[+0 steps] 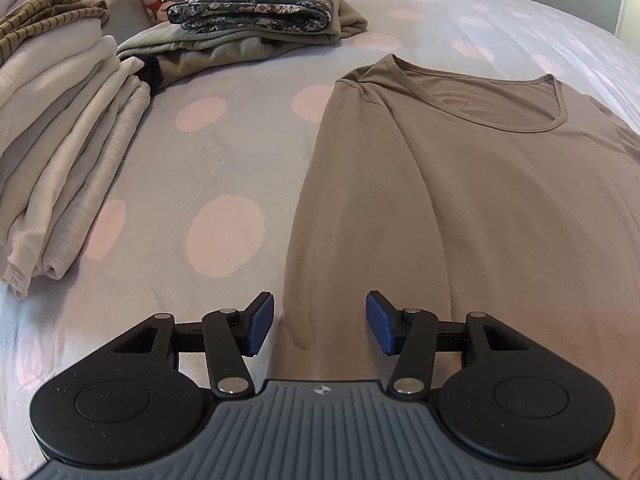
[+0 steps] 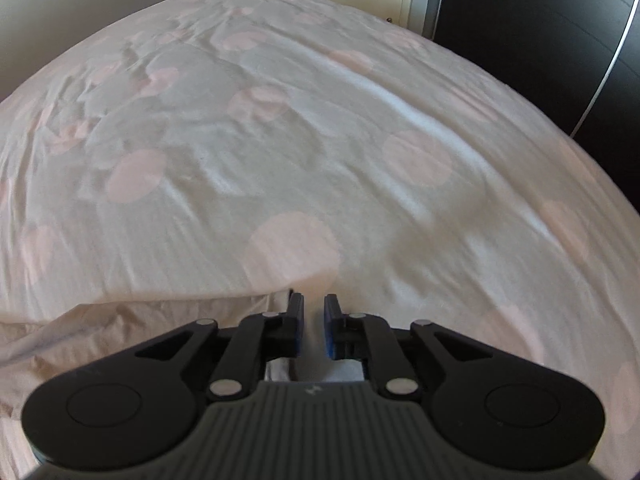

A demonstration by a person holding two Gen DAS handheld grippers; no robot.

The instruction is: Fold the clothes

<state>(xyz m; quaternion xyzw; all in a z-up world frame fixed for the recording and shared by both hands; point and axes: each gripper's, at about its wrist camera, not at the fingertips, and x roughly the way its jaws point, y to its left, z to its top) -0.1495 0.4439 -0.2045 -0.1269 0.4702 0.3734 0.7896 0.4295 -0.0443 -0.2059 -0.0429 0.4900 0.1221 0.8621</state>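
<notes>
From your left wrist, the brown T-shirt [image 1: 460, 184] lies flat on the dotted bedspread [image 1: 208, 160], neckline away from you; its right side runs out of frame and its near hem is hidden under the tool. Your left gripper [image 1: 320, 322] hovers low over that near hem with its fingers spread wide, nothing between them. Left of the shirt sits a stack of pale folded clothes [image 1: 60, 136] — cut off at the frame edge — and beyond it a floral folded piece [image 1: 256, 0] on a grey one. From your right wrist, the shirt is out of view; your right gripper [image 2: 313, 326] points across the bedspread [image 2: 280, 140] over its turned-back edge, fingers a narrow gap apart, holding nothing — the picture is blurred.
</notes>
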